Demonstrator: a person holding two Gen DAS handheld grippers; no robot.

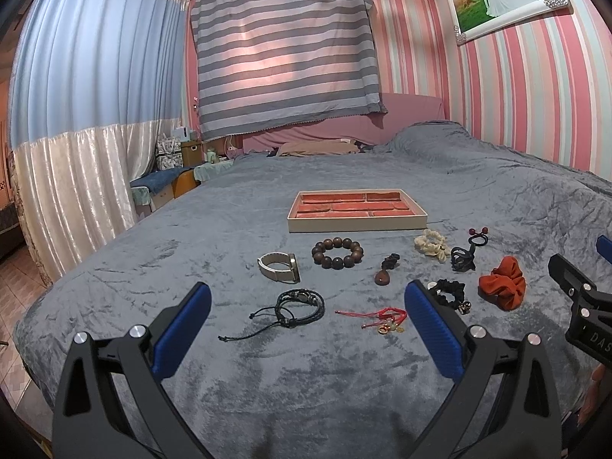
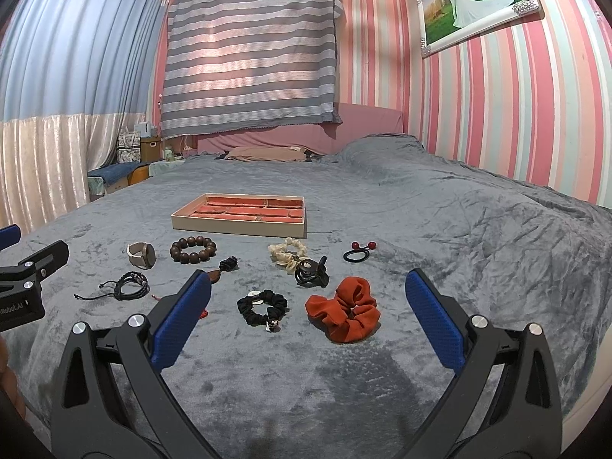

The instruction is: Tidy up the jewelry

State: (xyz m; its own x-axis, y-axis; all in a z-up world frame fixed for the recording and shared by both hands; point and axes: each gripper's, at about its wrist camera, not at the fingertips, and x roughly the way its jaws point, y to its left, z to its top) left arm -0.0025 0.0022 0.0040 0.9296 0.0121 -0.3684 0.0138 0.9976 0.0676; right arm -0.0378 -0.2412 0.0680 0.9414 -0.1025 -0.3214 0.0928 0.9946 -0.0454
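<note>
Ahead of both tongs, on the grey bed cover point(image 1: 267, 382), lies the jewelry — beyond it stands the jewelry tray point(image 1: 355, 225) with red compartments, holding nothing that can be seen. Between the tray and the left tongs point(image 1: 308, 315) lie a wooden bead bracelet point(image 1: 337, 252), a watch point(image 1: 279, 266), a black cord bracelet point(image 1: 294, 306), a red string bracelet point(image 1: 384, 317) and a brown pendant point(image 1: 382, 276). Before the right tongs point(image 2: 308, 315) lie a black scrunchie point(image 2: 262, 306) and a rust-orange scrunchie point(image 2: 344, 308) — past them a cream scrunchie point(image 2: 287, 254), a black claw clip point(image 2: 311, 271) and a hair tie with red balls point(image 2: 357, 253). Both tongs hover with jaws spread wide, gripping nothing.
</note>
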